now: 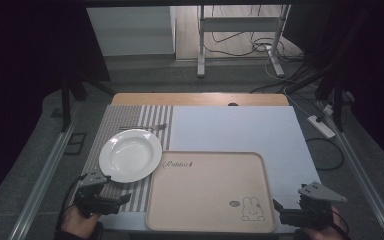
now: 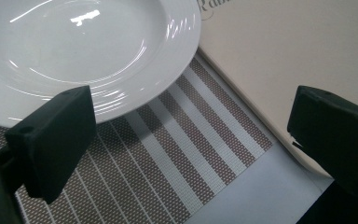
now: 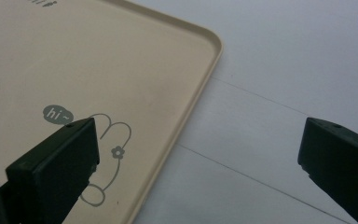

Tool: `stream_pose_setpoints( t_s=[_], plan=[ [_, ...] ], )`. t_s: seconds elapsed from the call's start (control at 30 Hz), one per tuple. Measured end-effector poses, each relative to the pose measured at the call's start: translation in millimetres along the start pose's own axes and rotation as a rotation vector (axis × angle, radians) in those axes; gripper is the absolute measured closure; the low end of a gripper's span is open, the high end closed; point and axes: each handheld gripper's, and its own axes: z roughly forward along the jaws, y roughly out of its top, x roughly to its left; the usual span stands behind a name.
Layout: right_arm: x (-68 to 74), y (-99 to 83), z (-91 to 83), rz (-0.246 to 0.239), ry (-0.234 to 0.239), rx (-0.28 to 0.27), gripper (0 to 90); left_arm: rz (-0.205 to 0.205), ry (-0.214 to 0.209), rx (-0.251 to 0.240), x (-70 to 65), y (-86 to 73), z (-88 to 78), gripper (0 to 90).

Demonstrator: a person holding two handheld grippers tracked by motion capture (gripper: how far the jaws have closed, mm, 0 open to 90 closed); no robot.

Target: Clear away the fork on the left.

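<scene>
White plate (image 1: 130, 155) on the striped placemat (image 1: 145, 117), left part of the surface (image 1: 230, 130), rim just beside the beige tray (image 1: 207, 192). Left gripper (image 1: 111, 199) just below the plate, near its front rim, jaws released, spread wide over placemat stripes, nothing between. Right gripper (image 1: 279, 210) at the tray's near right corner, by the printed rabbit (image 1: 251, 209), jaws likewise released and empty. A fork (image 1: 145, 128) behind the plate.
</scene>
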Motion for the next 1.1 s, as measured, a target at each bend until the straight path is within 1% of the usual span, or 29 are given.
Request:
stream_pose_setpoints(
  t_s=[0.13, 0.2, 0.27, 0.43, 0.5, 0.63, 0.7, 0.8, 0.87, 0.9, 0.97, 1.1],
  plan=[
    [0.2, 0.2, 0.1, -0.004, -0.001, 0.006, 0.0, -0.013, -0.017, 0.004, 2.1, 0.7, 0.5, 0.1],
    [0.4, 0.3, 0.3, -0.006, -0.001, 0.008, 0.0, -0.026, -0.02, 0.003, 3.6, 0.9, -0.2, 0.0],
    [0.3, 0.3, 0.5, -0.006, 0.0, 0.008, 0.0, -0.036, -0.013, -0.012, 4.9, 1.3, -0.8, 0.0],
    [0.6, 0.3, 0.7, -0.008, -0.004, 0.009, 0.0, -0.022, 0.007, -0.028, 7.3, 5.2, -0.6, 0.0],
    [0.9, 0.3, 0.8, -0.01, -0.005, 0.01, 0.0, -0.024, 0.004, -0.02, 8.8, 5.9, 1.7, 0.0],
    [1.3, 0.3, 1.1, -0.015, -0.007, 0.01, 0.0, -0.025, 0.012, 0.004, 12.2, 6.1, 5.1, 0.3],
    [1.2, 0.2, 1.1, -0.013, -0.007, 0.009, 0.0, -0.035, 0.007, -0.004, 15.0, 6.7, 6.0, 0.5],
    [1.3, 0.2, 1.2, -0.014, -0.008, 0.008, 0.0, -0.039, 0.002, -0.012, 17.9, 8.2, 7.9, 0.5],
    [1.4, 0.4, 1.0, -0.018, -0.006, 0.014, 0.0, -0.047, -0.012, -0.011, 19.5, 10.7, 11.2, 0.7],
    [1.5, 0.5, 1.2, -0.018, -0.005, 0.014, 0.0, -0.052, -0.013, 0.002, 20.3, 12.8, 12.9, 0.9],
    [1.7, 0.5, 1.3, -0.019, -0.006, 0.015, 0.0, -0.051, -0.018, 0.009, 21.0, 17.5, 17.0, 1.0],
    [1.9, 0.3, 1.5, -0.02, -0.008, 0.013, 0.0, -0.038, -0.007, 0.024, 20.1, 24.6, 24.9, 0.8]
  ],
)
